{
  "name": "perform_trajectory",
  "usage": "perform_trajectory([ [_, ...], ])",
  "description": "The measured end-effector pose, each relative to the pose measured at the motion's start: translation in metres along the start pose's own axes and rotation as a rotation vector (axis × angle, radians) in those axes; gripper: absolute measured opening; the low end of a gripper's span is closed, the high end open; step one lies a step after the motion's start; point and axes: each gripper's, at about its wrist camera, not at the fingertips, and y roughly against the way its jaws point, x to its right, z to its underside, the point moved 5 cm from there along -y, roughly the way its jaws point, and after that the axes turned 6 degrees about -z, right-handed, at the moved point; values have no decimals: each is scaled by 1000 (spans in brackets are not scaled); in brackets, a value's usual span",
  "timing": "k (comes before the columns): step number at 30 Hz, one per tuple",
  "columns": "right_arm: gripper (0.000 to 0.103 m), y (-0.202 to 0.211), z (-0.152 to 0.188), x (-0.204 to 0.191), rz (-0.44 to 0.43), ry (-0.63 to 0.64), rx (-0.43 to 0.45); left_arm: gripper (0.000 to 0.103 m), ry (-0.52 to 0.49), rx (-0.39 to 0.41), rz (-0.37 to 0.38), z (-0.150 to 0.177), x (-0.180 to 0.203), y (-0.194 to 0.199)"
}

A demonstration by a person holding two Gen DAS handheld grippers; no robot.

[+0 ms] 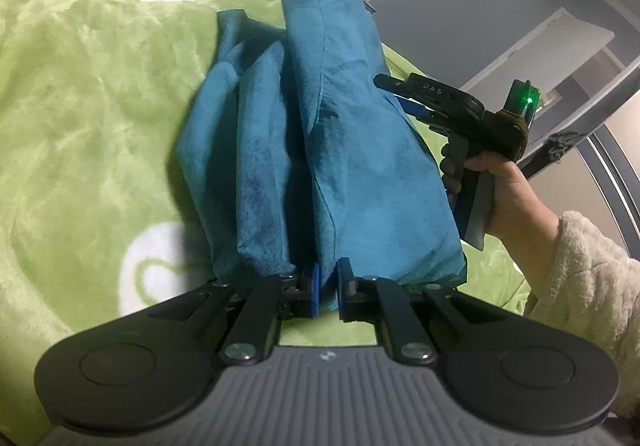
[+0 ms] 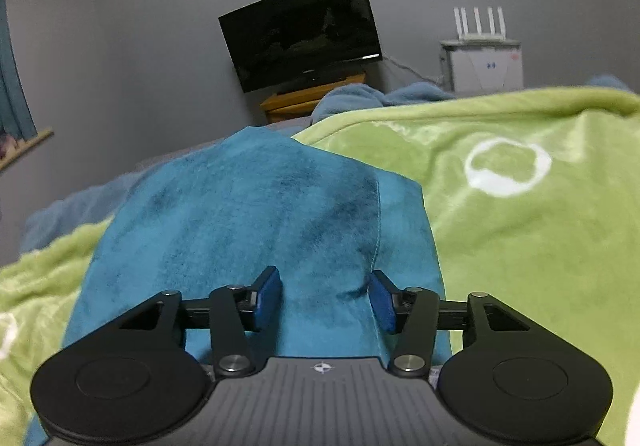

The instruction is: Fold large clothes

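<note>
With the left gripper (image 1: 326, 288) clenched on the near hem of the teal suede-like garment (image 1: 320, 133) on the green plush blanket (image 1: 88, 93) and the right gripper (image 2: 325, 300) released just above it, a one-sided tug could skew the fold.

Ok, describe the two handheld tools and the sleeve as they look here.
Both tools are black linkage frames with blue pads and ribbed grey bodies. The right tool carries white "DAS" lettering, a green light and a grey handle. The sleeve is cream fleece. The left tool shows round black discs on both sides.
</note>
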Motion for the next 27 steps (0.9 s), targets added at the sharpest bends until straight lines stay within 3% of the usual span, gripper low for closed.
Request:
perform_trajectory([
  [5, 55, -6, 1, -12, -19, 129, -28, 3, -34, -26, -27, 8, 7, 4],
  [8, 54, 9, 2, -17, -29, 179, 8, 4, -16, -22, -51, 6, 4, 4],
  [14, 49, 59, 50, -51, -125, 425, 72, 4, -26, -21, -83, 8, 3, 3],
  [17, 49, 80, 72, -51, -146, 466, 79, 4, -23, -25, -89, 8, 0, 1],
  [22, 49, 84, 102, -41, -109, 553, 24, 4, -34, -44, -126, 10, -1, -8],
  [27, 49, 122, 112, -31, -156, 493, 69, 4, -13, 3, -105, 9, -4, -2],
])
